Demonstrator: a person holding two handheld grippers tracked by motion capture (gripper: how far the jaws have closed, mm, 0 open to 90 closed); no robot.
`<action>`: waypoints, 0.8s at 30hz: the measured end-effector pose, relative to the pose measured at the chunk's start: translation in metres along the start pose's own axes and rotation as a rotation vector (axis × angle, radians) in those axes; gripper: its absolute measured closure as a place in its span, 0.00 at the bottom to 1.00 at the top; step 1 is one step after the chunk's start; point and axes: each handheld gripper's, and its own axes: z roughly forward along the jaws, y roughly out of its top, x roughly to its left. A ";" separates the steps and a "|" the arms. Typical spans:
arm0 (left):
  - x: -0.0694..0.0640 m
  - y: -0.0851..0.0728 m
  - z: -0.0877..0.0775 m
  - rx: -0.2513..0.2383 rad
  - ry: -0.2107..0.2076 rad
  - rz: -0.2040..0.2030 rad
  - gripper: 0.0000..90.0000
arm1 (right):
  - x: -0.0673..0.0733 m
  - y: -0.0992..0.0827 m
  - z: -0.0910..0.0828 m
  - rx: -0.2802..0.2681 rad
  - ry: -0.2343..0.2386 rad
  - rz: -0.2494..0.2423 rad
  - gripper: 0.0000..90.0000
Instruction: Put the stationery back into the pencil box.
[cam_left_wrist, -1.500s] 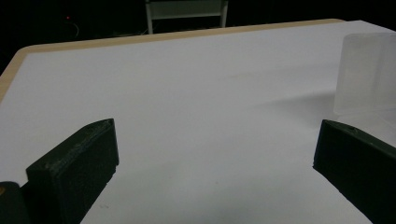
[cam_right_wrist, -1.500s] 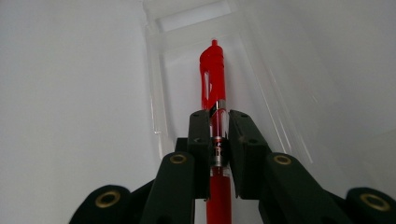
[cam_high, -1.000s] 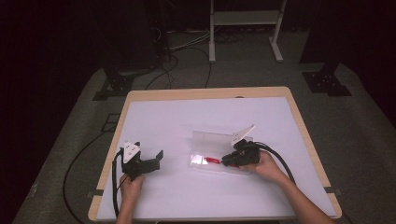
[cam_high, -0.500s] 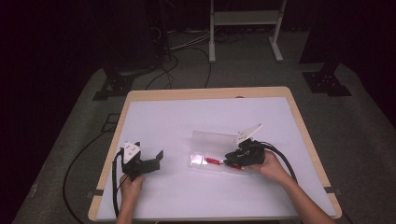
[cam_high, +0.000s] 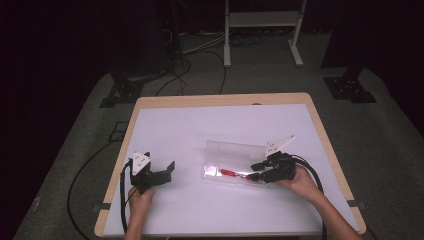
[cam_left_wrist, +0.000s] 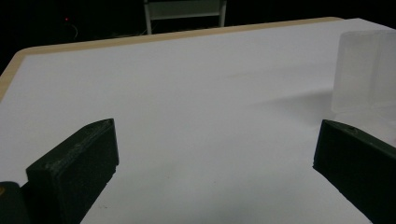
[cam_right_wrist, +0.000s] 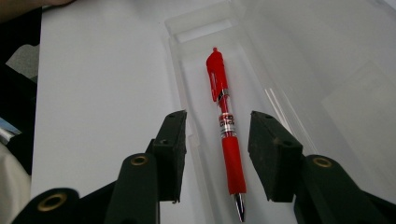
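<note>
A clear plastic case lies open in the middle of the white table, lid raised at the back. A red pen lies in its tray. My right gripper sits at the case's right end. In the right gripper view its jaws have just been opening; the red pen lies between them in the case and the pads do not touch it. My left gripper rests on the table left of the case, open, with nothing between its jaws. The case stands ahead at its right.
The table has a wooden rim. Cables and a white stand's legs lie on the floor beyond the far edge. A cable trails from the right gripper toward the person.
The right gripper has drawn back to the right and its jaws have spread apart. The pen stays in the case. The left gripper has not moved.
</note>
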 end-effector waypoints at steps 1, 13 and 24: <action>0.000 0.000 0.000 0.001 0.000 0.000 0.00 | 0.001 -0.001 -0.002 -0.005 -0.002 0.001 0.61; 0.000 0.000 0.000 0.001 0.001 0.003 0.00 | 0.004 -0.014 -0.019 -0.034 -0.012 0.023 0.53; -0.001 0.000 0.000 0.002 0.001 0.003 0.00 | 0.005 -0.029 -0.034 -0.049 -0.033 0.051 0.48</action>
